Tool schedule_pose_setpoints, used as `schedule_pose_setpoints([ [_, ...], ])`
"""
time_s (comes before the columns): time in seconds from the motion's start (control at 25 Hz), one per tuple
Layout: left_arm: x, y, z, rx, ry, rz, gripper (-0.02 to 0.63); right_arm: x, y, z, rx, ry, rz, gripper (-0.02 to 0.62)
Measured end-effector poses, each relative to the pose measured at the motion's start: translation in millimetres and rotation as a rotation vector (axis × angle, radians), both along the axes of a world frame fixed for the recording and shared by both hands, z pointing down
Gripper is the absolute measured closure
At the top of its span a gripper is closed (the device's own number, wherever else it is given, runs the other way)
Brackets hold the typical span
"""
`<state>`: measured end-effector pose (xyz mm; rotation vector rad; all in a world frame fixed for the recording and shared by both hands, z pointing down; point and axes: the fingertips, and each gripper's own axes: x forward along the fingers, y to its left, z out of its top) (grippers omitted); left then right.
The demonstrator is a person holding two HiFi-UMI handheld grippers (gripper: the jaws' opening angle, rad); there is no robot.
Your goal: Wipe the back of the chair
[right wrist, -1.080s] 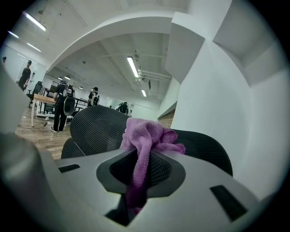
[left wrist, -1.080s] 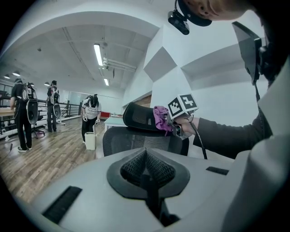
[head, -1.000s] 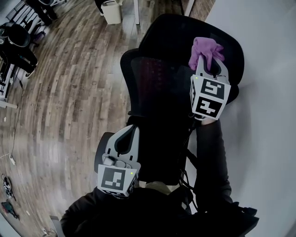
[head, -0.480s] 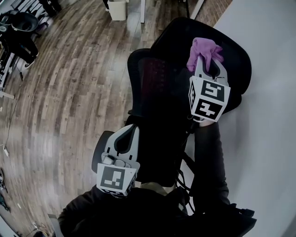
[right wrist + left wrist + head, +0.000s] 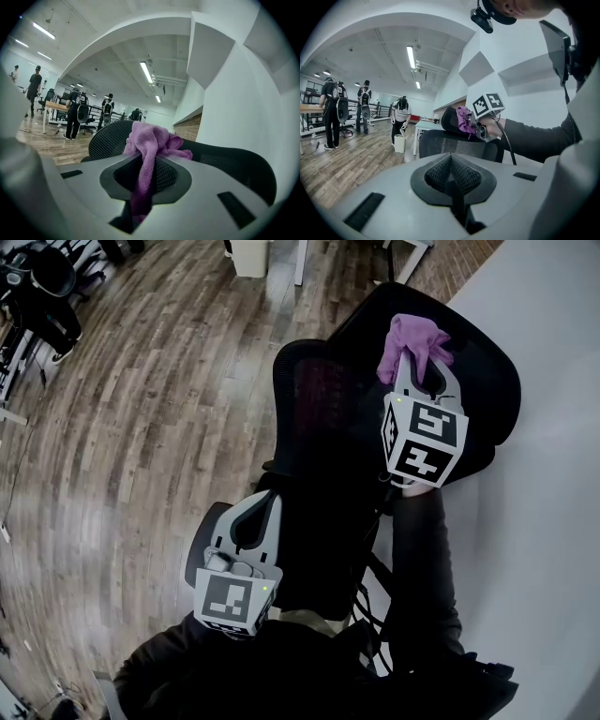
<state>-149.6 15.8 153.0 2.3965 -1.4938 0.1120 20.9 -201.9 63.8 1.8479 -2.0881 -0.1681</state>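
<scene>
Black mesh chair (image 5: pixel 323 409) stood upright, pretty plain; crumpled purple cloth (image 5: pixel 412 338) was bunched up over its back.

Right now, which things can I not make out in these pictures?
Head view: whether the purple cloth touches the chair; the cloth itself covers the contact.
Head view: the chair's base, hidden beneath the chair itself and the person's body.
Left gripper view: distant people, too small.

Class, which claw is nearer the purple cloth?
Right. The right claw is shut on the cloth at the chair; the left claw, shut and empty, is back near the person, well apart from it.
</scene>
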Motion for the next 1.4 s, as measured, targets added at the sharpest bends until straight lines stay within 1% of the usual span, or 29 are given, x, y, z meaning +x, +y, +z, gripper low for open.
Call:
schedule_pose_setpoints([
  [0.44,-22,-4,2,-0.006,0.016,-0.035,0.597,-32,-11,-3,0.001,-0.017,-0.047,0.545],
  [0.64,-31,-3,3,-0.005,0.013,-0.045,0.597,-45,-14,-7,0.004,-0.024,-0.066,0.545],
  [0.76,-35,0,7,0.004,-0.008,-0.035,0.597,-52,-12,-9,0.008,-0.032,-0.078,0.545],
  [0.88,-39,0,4,-0.006,0.018,-0.057,0.597,-58,-12,-12,0.011,-0.039,-0.085,0.545],
  [1.0,-43,1,8,-0.002,-0.010,-0.042,0.597,-65,-11,-14,0.017,-0.051,-0.097,0.546],
  [1.12,-45,2,8,-0.009,0.001,-0.053,0.597,-74,-7,-16,0.029,-0.058,-0.115,0.546],
  [1.24,-51,2,9,-0.024,-0.011,-0.067,0.597,-83,-4,-17,0.040,-0.055,-0.128,0.545],
  [1.4,-55,4,12,-0.010,-0.021,-0.062,0.597,-88,-3,-15,0.047,-0.053,-0.126,0.546],
])
